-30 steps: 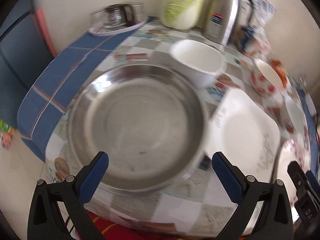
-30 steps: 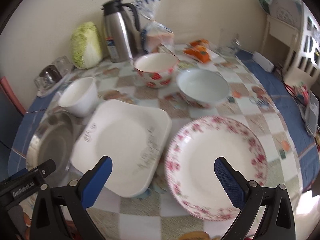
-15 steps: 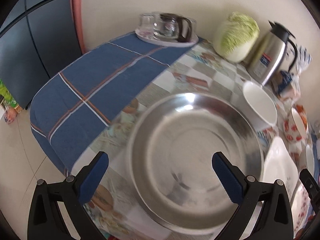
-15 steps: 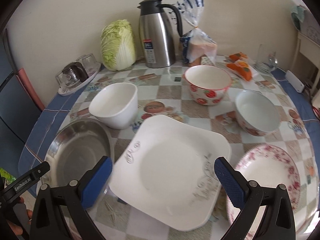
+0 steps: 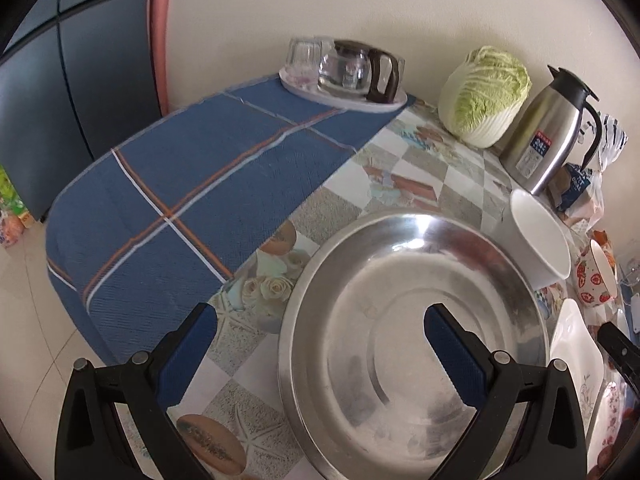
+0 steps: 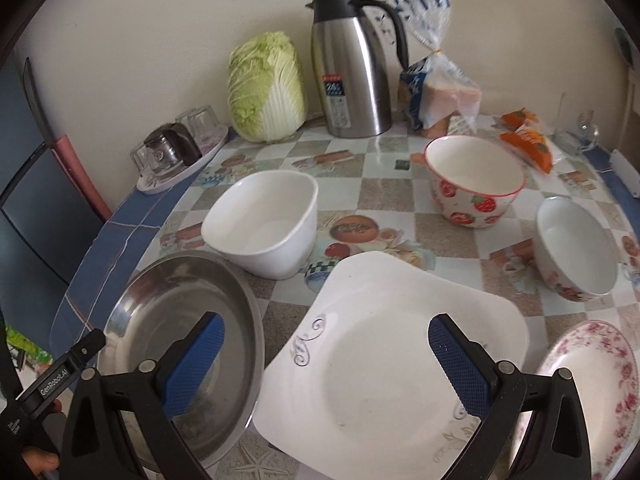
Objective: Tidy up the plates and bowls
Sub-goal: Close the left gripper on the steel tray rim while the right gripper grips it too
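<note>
Left gripper (image 5: 320, 354) fingers spread wide, grasping nothing, straddling the near-left rim of the steel basin (image 5: 412, 344) at the desk's (image 5: 436, 176) left edge. Right gripper (image 6: 326, 354) fingers likewise released, one over the basin's rim, one over the square white plate (image 6: 384, 364) at the near edge. Floral plate (image 6: 592, 392) at the near-right edge. White bowl (image 6: 264, 222), strawberry bowl (image 6: 474, 184) and small floral bowl (image 6: 574, 248) mid-desk. Cabbage (image 6: 266, 88) and thermos (image 6: 352, 64) along the far edge.
</note>
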The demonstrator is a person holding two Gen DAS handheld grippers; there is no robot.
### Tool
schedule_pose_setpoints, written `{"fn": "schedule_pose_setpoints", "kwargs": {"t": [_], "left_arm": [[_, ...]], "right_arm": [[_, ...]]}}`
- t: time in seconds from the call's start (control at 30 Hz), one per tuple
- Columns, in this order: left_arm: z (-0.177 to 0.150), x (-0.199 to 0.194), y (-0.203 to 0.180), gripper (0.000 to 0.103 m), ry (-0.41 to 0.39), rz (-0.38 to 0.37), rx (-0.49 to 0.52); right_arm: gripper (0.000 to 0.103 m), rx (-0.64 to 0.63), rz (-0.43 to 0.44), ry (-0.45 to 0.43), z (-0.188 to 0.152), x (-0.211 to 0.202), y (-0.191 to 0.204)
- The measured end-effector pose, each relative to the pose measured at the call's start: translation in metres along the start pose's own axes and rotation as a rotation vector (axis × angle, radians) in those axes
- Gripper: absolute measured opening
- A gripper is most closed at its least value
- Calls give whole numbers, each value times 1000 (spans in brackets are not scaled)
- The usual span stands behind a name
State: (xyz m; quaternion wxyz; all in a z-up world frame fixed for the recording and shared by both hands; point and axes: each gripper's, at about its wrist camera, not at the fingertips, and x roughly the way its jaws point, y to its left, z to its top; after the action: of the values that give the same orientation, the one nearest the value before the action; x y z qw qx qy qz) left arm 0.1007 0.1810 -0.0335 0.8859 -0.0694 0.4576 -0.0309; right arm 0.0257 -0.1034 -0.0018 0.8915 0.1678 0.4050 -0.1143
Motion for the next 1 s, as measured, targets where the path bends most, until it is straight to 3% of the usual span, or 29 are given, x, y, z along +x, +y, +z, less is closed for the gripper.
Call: {"fn": "schedule_pose_setpoints", "kwargs": {"t": [0.13,0.23,0.33,0.47,0.63,0.8,0.83,1.0], "left_arm": [[2,13,9,103,59,-30,-25],[2,18,9,103,69,-1,-12],[3,22,12,100,75,18,-14],[5,31,17,80,99,23,-29],[3,40,16,74,121,16,-28],[7,43,11,64,118,26,-2],[7,44,11,63,117,24,-2],[11,46,7,39,112,28,15]], "right_arm": [[103,-11,36,43,1,13,9],[100,-28,62,55,1,21,18],[83,-61,80,60,2,27,28],[80,-91,77,78,3,39,34],[64,-96,85,103,5,52,35],[35,-67,97,134,6,63,30],[35,-61,101,136,6,65,29],[22,-77,107,122,7,66,32]]}}
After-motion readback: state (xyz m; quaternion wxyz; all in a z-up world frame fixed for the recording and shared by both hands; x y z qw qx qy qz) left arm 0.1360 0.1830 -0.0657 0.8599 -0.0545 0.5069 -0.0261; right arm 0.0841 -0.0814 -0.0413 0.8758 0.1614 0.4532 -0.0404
